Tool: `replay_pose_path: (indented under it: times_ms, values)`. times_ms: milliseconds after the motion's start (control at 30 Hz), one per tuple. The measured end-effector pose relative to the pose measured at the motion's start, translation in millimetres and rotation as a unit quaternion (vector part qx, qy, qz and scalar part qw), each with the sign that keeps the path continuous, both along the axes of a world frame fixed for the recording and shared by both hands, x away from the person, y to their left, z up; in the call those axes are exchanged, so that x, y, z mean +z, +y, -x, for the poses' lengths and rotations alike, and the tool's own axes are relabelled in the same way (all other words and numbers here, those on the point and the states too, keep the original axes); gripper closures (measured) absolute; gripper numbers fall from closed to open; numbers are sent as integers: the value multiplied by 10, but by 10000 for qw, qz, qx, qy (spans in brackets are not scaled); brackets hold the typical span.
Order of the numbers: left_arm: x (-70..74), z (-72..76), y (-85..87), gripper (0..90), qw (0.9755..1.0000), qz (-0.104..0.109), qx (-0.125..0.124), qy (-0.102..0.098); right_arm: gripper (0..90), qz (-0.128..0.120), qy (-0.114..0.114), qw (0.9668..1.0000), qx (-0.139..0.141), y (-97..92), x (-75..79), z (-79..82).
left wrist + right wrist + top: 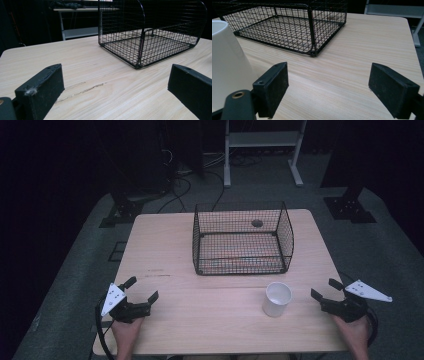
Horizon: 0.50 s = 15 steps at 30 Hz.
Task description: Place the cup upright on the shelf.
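The step in hand is judged to be a reach for the white cup, likely so that it can be moved into the wire basket. The cup is stood upright on the wooden table, just in front of the basket's near wall and a little toward its right end. The right gripper is held well to the right of the cup, with its jaws spread apart and nothing between them; the left gripper is held far to the cup's left, its jaws likewise spread and empty.

For a good grasp, the right gripper would best be brought in level from the side, so that the cup's wall is taken between the pads below the rim (a pinch at the rim itself could tip it).

The cup is plain white with a matte look, tapered from a wide base to a narrower mouth, and appears empty.
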<state>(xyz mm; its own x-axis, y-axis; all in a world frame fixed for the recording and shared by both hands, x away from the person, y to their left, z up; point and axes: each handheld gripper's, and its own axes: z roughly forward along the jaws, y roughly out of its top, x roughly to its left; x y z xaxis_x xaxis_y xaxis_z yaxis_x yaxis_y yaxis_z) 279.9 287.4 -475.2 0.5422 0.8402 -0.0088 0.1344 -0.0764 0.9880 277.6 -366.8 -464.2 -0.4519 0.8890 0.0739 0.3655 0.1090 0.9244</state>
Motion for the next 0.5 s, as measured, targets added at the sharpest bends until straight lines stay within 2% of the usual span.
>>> replay_pose_path:
  times_ms: [500]
  values:
    - [0, 8, -11, 0, 10000, -11, -77, -13, 133, 80, 14, 9991, 409, 137, 101, 77]
